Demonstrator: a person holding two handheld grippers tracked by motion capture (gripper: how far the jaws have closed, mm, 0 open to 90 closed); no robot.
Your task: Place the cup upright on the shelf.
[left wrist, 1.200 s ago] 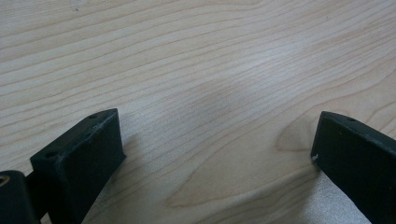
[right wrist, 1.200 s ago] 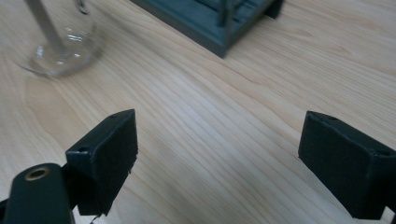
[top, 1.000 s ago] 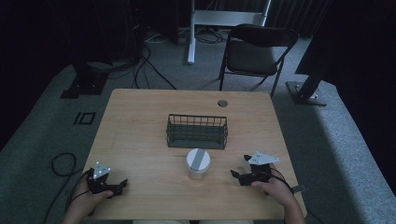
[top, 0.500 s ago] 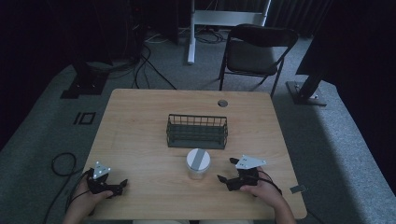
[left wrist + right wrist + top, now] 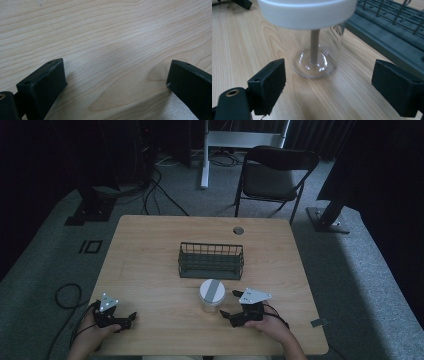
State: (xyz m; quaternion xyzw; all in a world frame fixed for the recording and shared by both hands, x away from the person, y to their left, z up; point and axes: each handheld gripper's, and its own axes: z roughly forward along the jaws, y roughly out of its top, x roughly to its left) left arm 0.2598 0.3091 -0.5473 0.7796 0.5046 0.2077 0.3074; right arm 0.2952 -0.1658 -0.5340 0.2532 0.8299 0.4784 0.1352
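Both grippers stand wide open and hold nothing. My right gripper (image 5: 226,314) sits low on the wooden counter (image 5: 150,260), its jaws spread toward a clear glass jar (image 5: 315,53) with a white lid (image 5: 307,10), not touching it. That jar stands just before the dark wire basket (image 5: 211,261). My left gripper (image 5: 131,317) rests near the counter's near left corner, over bare wood.

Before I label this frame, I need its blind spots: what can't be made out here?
- Jar: top cut off by the right gripper view's upper edge; blurred.
- Jar's contents: too small and dim in the high view.
- Wire basket interior: dim in the high view; cropped in the right gripper view.
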